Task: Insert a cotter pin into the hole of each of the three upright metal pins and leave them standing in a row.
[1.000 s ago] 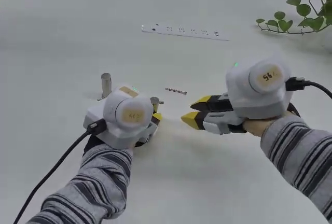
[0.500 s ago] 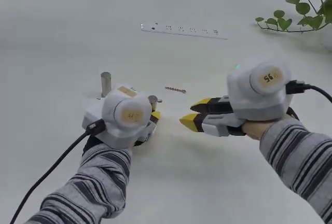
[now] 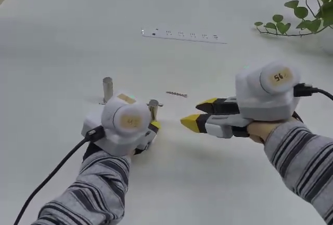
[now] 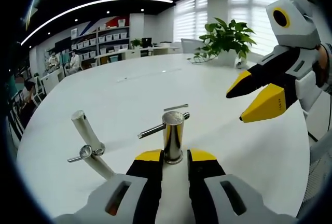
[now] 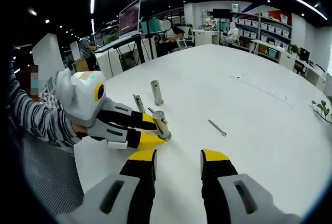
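Upright pin (image 3: 153,109), loose cotter pin (image 3: 176,94)

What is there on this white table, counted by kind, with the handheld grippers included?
Metal pins: 3 (held metal pin, two more)
Cotter pins: 3 (two through pins, one loose)
Grippers: 2 (left gripper, right gripper)
Power strip: 1
Plant: 1
Total: 10

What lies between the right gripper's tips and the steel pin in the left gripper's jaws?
Bare white tabletop only, in the head view, from yellow-tipped right gripper to upright steel pin; the thin loose cotter pin lies farther back.
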`<state>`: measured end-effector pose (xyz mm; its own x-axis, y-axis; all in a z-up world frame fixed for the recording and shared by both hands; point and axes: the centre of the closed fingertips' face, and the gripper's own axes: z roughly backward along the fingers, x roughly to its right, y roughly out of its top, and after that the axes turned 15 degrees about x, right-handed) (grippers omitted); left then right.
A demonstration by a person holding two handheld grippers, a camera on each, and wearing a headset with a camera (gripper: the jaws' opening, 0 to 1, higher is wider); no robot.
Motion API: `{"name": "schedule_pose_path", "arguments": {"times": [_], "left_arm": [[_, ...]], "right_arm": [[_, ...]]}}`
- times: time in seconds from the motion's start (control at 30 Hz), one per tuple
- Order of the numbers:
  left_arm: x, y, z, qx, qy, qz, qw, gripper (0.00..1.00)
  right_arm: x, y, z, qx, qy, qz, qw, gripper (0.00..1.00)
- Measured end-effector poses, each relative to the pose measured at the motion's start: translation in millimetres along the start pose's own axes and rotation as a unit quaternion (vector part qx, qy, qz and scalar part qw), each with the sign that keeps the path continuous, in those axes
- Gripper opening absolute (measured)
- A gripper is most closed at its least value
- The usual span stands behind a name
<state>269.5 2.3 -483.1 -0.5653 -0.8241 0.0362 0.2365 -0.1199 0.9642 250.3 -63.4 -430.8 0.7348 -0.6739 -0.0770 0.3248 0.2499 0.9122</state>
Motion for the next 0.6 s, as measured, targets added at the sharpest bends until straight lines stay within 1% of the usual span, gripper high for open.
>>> {"name": "schedule_pose_path", "arguments": {"times": [0.1, 0.17, 0.23, 0.3, 0.33, 0.43, 0.5, 0.6], "left_arm": [[0.9, 2.7, 6.0, 0.001, -0.004, 0.007, 1.0000, 0.21], [2.2, 5.6, 10.5, 0.002, -0.007, 0.018, 0.9998, 0.24], [2.4, 8.7, 15.1, 0.003, -0.008, 0.021, 0.9997, 0.27], [3.1, 12.6, 19.2, 0.006, -0.009, 0.022, 0.9997, 0.28], [3.6, 16.4, 22.4, 0.012, -0.011, 0.024, 0.9996, 0.29], [3.3, 24.2, 29.9, 0.024, -0.010, 0.030, 0.9992, 0.34], [2.2, 27.4, 36.3, 0.026, -0.009, 0.027, 0.9993, 0.36], [0.1, 29.5, 46.6, 0.026, -0.008, 0.023, 0.9994, 0.40]], "right_arm": [[-2.6, 7.2, 0.9, 0.014, 0.003, -0.010, 0.9999, 0.33], [-3.2, 10.6, 1.0, 0.019, 0.004, -0.016, 0.9997, 0.34], [-3.5, 14.1, 0.6, 0.023, 0.006, -0.026, 0.9994, 0.36], [-4.0, 19.1, -0.6, 0.031, 0.010, -0.033, 0.9989, 0.37], [-4.6, 21.5, -1.4, 0.034, 0.013, -0.036, 0.9987, 0.37], [-6.9, 27.8, -5.4, 0.037, 0.022, -0.046, 0.9980, 0.35], [-9.4, 32.7, -9.2, 0.039, 0.030, -0.048, 0.9976, 0.35], [-13.3, 37.6, -16.0, 0.035, 0.041, -0.039, 0.9978, 0.35]]}}
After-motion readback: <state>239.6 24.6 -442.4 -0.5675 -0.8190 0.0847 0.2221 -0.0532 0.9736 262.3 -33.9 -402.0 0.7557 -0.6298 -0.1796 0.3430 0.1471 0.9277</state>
